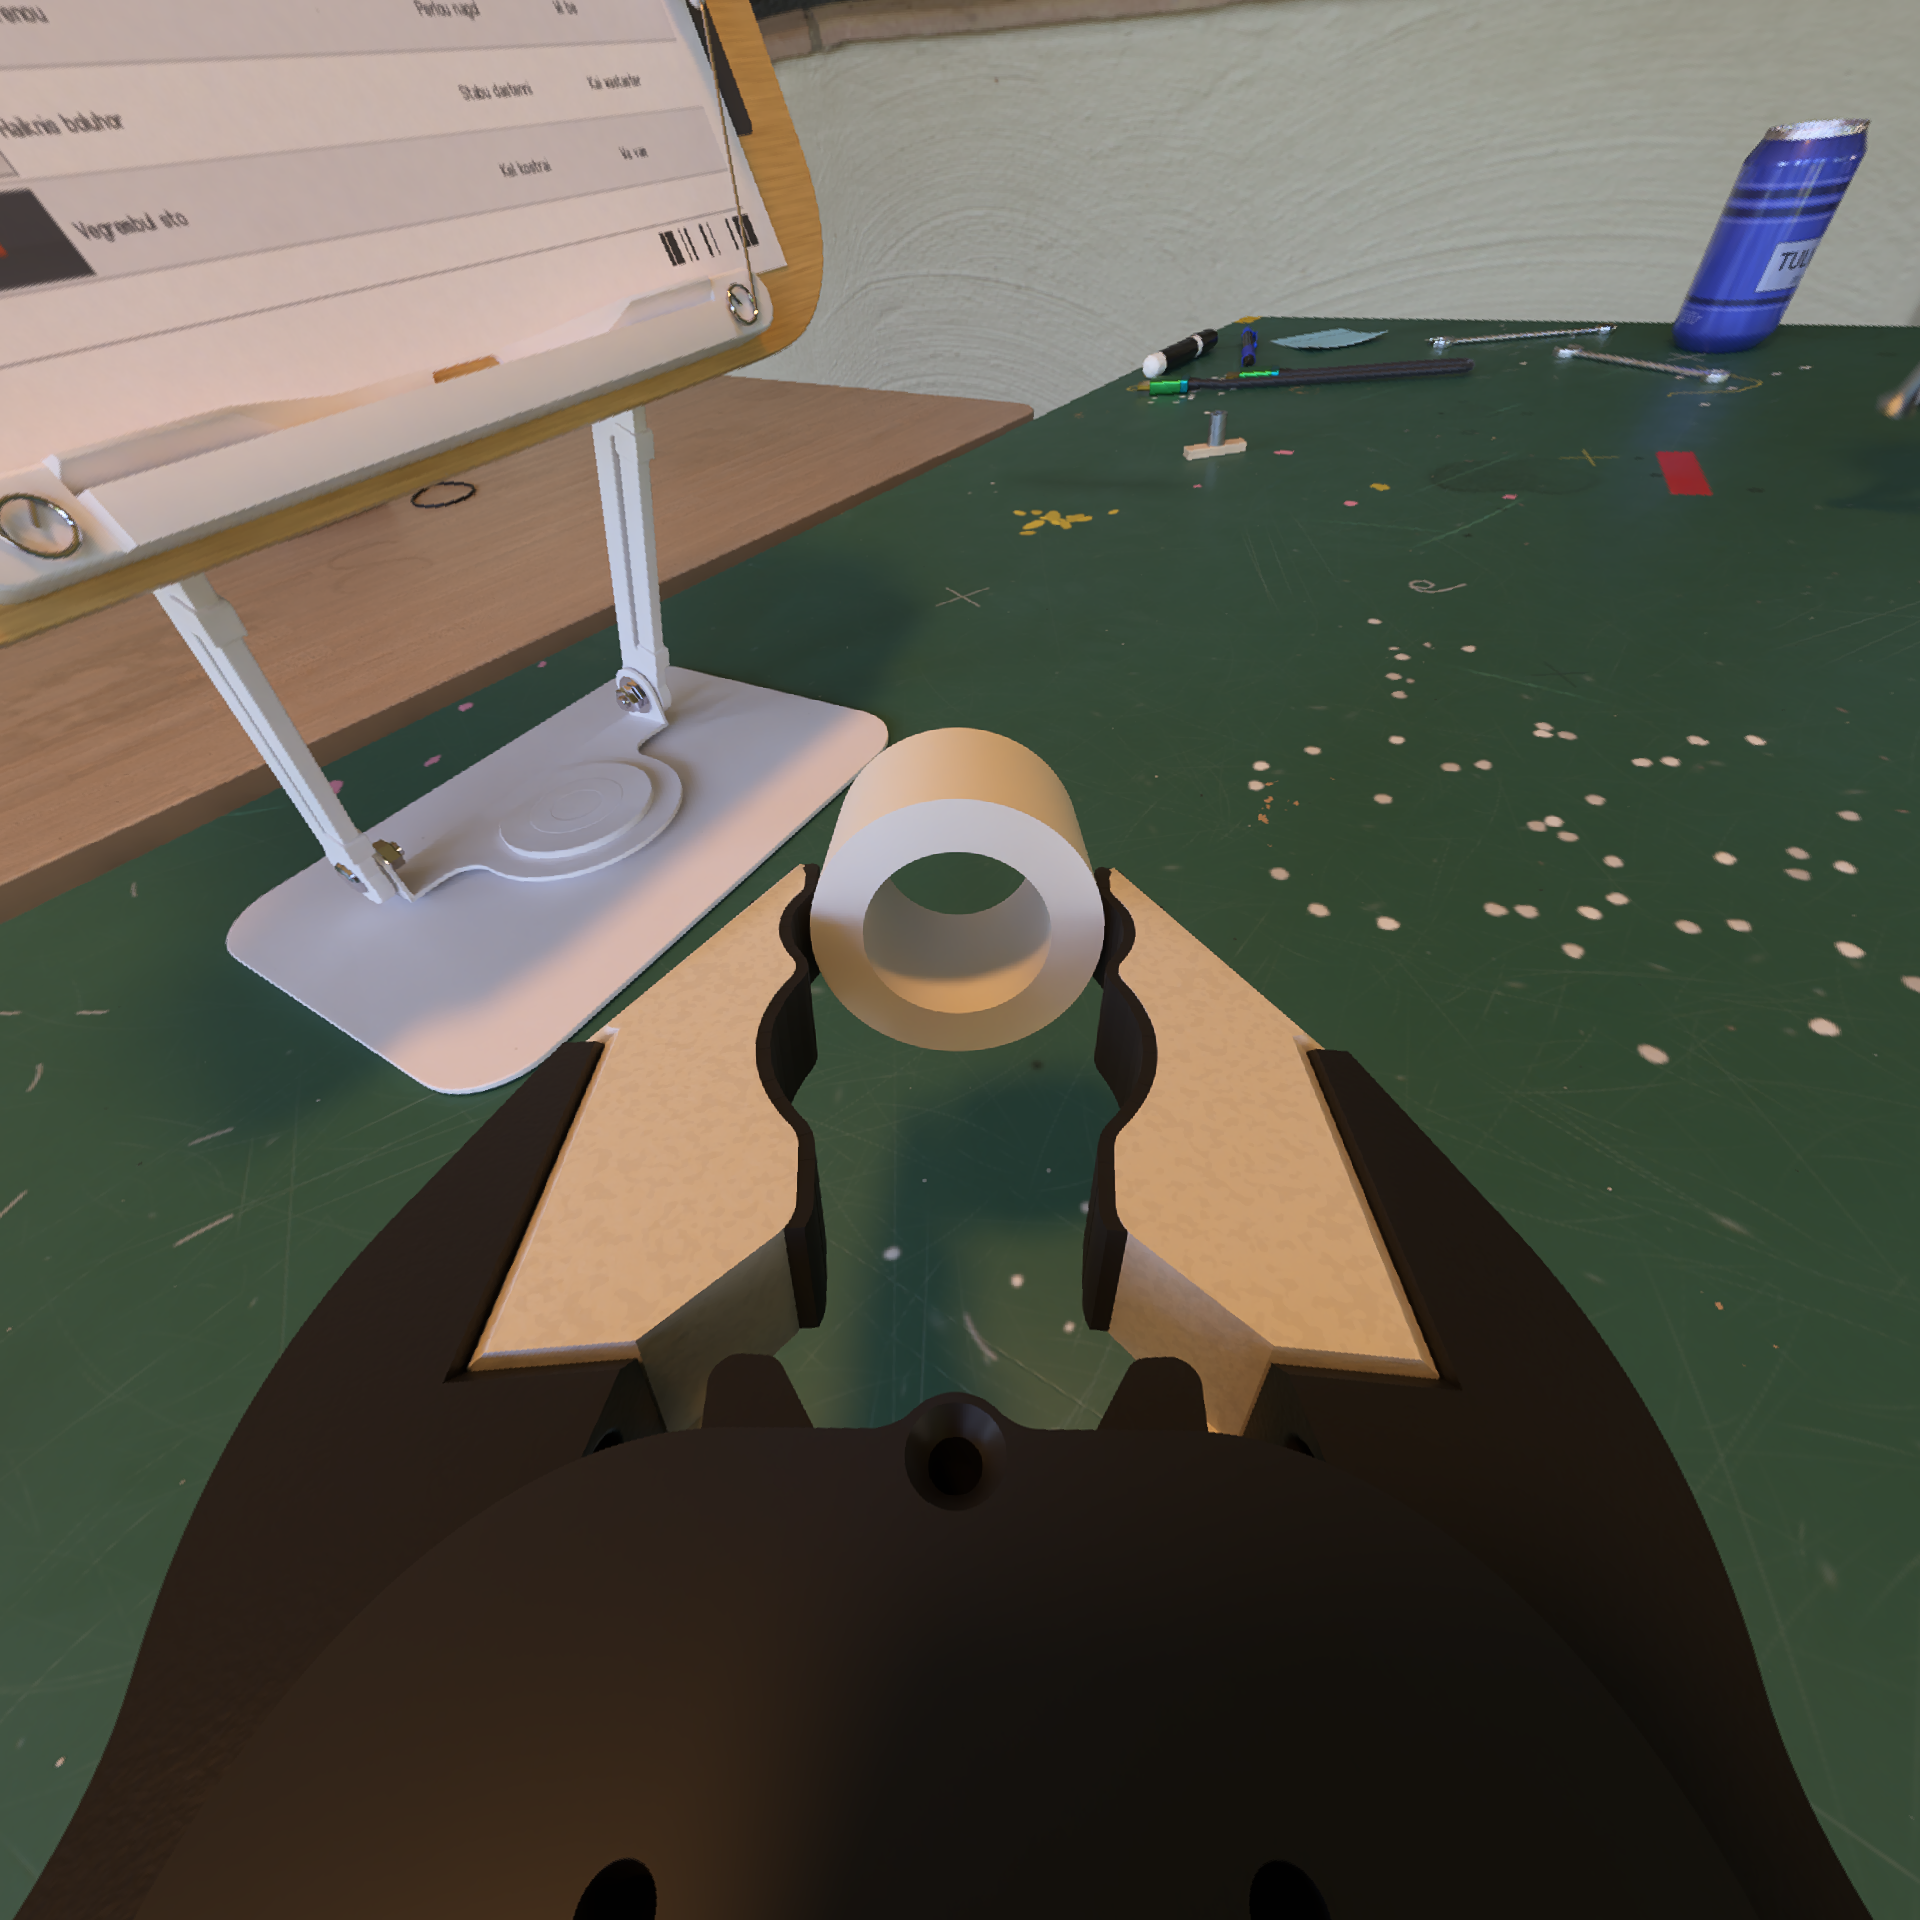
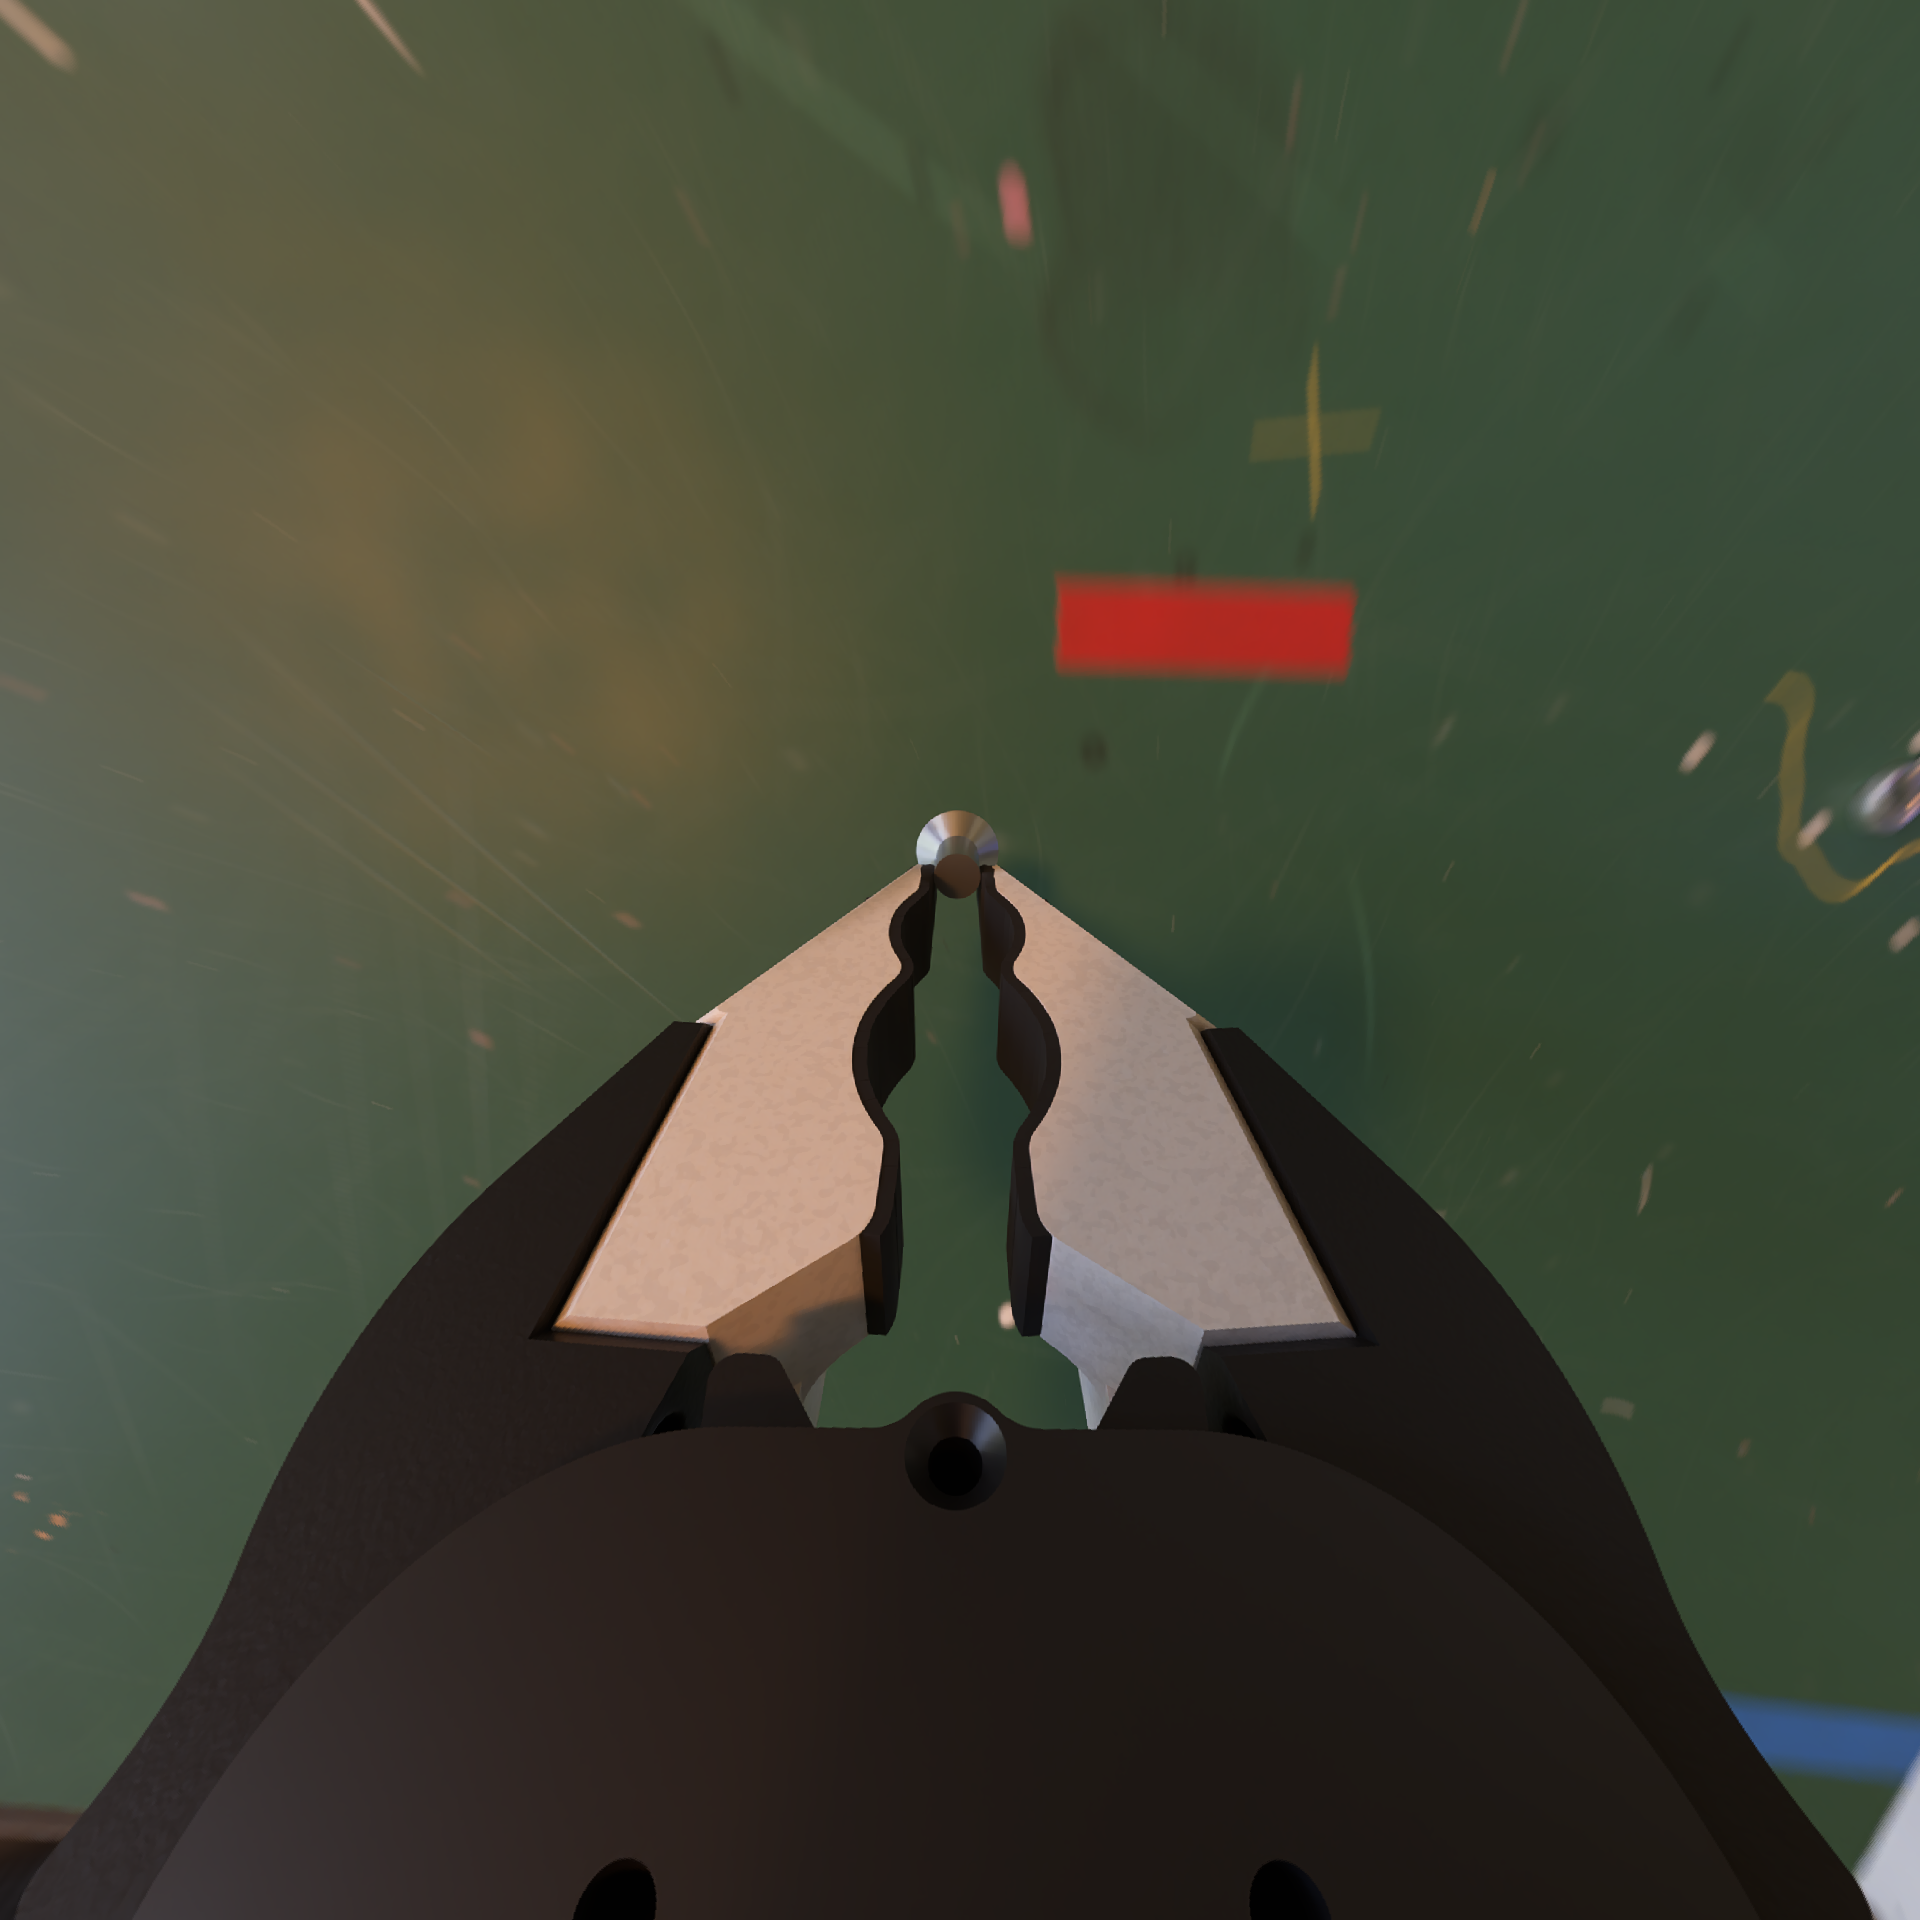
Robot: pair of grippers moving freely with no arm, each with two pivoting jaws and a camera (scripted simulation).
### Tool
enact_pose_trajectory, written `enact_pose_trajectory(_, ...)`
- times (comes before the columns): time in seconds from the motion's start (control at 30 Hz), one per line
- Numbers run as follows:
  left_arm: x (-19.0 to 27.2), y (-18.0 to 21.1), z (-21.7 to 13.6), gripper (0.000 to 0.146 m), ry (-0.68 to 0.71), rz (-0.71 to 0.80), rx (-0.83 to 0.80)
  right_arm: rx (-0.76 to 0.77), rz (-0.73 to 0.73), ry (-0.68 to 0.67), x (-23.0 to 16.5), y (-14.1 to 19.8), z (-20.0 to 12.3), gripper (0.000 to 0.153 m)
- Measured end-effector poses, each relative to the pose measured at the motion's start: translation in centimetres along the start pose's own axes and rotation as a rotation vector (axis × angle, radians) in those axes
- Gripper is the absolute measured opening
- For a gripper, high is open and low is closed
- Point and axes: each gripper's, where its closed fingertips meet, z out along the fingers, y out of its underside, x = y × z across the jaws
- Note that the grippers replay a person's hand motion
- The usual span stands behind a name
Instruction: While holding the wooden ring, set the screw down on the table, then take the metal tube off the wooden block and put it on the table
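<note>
Table (image 1: 1351,1091): green mat surface, scratched and speckled with pale paint dots; it carries everything below.
Document stand (image 1: 582,862): white base plate resting on the table, just left of the wooden ring; two white struts rise from it to a tilted board with a printed sheet.
Wooden shelf (image 1: 727,468): brown board behind the document stand, at the table's far-left edge.
Left gripper (image 1: 956,935): jaws spread wide, their dark pads pressed against opposite sides of the wooden ring, which they carry above the table.
Right gripper (image 2: 957,878): jaws nearly together, tips pinching the shank of the screw; it points down at the table.
Blue can (image 1: 1766,234): stands tilted at the table's far edge, well beyond the wooden ring and to its right; whether anything is inside cannot be told.
Wooden ring (image 1: 956,894): pale, thick-walled, its bore facing the left wrist camera, with the table showing through the hole; just right of the document stand's base.
Red tape (image 2: 1203,627): flat rectangle stuck on the table, beyond the screw and to its right.
Pens (image 1: 1309,374): a few lie at the table's far edge, left of the blue can.
Wooden block (image 1: 1214,449): small flat piece on the table, far beyond the wooden ring and nearer than the pens.
Metal tube (image 1: 1216,426): short, upright, standing on the wooden block.
Screw (image 2: 956,840): metal, head away from the right wrist camera, held over the table; contact with the table cannot be told.
</note>
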Motion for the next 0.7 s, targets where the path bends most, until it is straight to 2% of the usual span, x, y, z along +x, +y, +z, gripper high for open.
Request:
enact_pose_trajectory(0.07, 0.0, -0.1, 0.0, 0.052, -0.002, 0.004, 0.004, 0.195, -0.053, -0.021, -1.8, -4.0, -3.6, 0.008)
enact_pose_trajectory(0.13, 0.0, -0.1, 0.0, 0.052, -0.002, 0.006, 0.003, 0.324, -0.160, -0.055, -5.2, -7.6, -6.9, 0.008)
enact_pose_trajectory(0.23, 0.1, 0.0, 0.0, 0.052, -0.001, 0.015, -0.003, 0.383, -0.362, -0.154, -12.7, -10.8, -8.5, 0.008)
enact_pose_trajectory(0.33, 0.2, -0.1, 0.0, 0.052, -0.008, 0.027, -0.004, 0.358, -0.538, -0.289, -20.3, -11.9, -6.2, 0.008)
enact_pose_trajectory(0.47, 0.3, -0.3, 0.0, 0.052, -0.018, 0.044, -0.001, 0.266, -0.660, -0.437, -27.7, -11.8, -0.1, 0.008)
enact_pose_trajectory(0.57, 0.4, -0.5, -0.1, 0.052, -0.023, 0.051, 0.005, 0.205, -0.712, -0.457, -30.5, -11.9, 3.7, 0.008)
enact_pose_trajectory(0.7, 0.3, -0.8, -0.3, 0.052, -0.030, 0.063, 0.013, 0.166, -0.739, -0.449, -31.6, -12.2, 6.1, 0.008)
